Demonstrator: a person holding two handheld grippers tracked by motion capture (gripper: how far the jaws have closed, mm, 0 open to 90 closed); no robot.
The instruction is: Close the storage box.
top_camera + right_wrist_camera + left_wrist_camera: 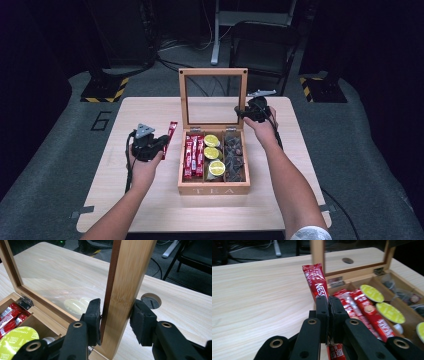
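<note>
A wooden tea box (214, 190) stands open at mid-table, its glass lid (213, 72) upright. Inside lie red stick packets (193, 155), yellow-topped capsules (212, 152) and dark packets (234, 155). My left gripper (162, 143) hovers left of the box, shut on one red stick packet (171, 134). In the left gripper view that packet (315, 282) sticks up from my left gripper's (329, 302) closed jaws. My right gripper (245, 112) is shut on the lid's right frame bar. In the right gripper view my right gripper's (116, 317) pads clamp that bar (127, 272) from both sides.
The light wooden table (150, 107) has a round cable hole (150, 300) just beyond the lid. A dark chair (262, 47) and a white stand leg (216, 35) are on the floor behind the table. Yellow-black tape (107, 90) marks the floor at back left.
</note>
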